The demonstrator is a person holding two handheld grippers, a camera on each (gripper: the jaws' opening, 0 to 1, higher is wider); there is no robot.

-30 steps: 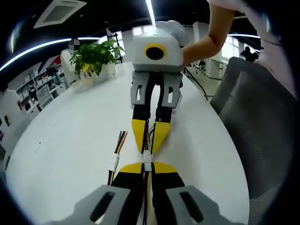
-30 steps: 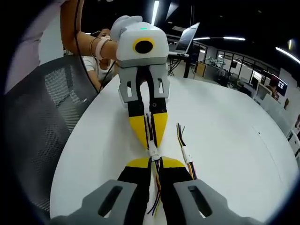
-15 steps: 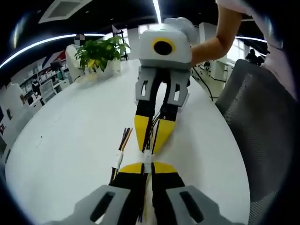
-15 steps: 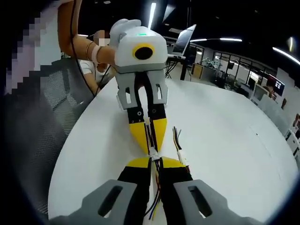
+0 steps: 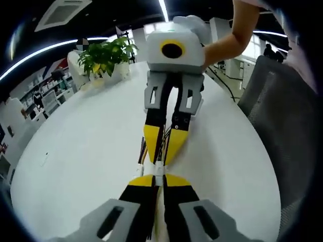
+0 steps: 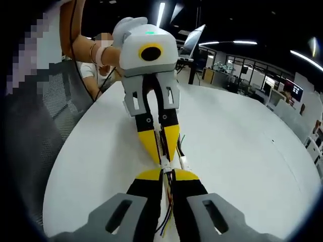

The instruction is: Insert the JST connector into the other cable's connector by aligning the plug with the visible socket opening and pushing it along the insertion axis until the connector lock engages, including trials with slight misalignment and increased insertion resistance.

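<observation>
A white JST connector [image 5: 158, 169] sits between the two pairs of yellow fingertips, above the white table [image 5: 70, 151]. My left gripper [image 5: 155, 179] is shut on one cable's wires [image 5: 159, 212] just behind the connector. Facing it tip to tip, my right gripper [image 5: 161, 158] is shut on the other cable's end. In the right gripper view the same connector [image 6: 165, 166] lies between my right gripper [image 6: 166, 175] and my left gripper [image 6: 162, 158], with coloured wires [image 6: 169, 206] trailing back between the jaws. Whether the two halves are latched I cannot tell.
A spare cable with a white connector [image 5: 140, 168] lies on the table beside the tips, also seen in the right gripper view [image 6: 183, 161]. A potted plant [image 5: 105, 56] stands at the far edge. A mesh chair [image 5: 290, 121] flanks the table. A person's arm [image 5: 234, 38] holds the opposite gripper.
Both grippers, still tip to tip on the connector, have drifted across the table toward the spare cable, which now lies partly behind the tips. Both stay shut.
</observation>
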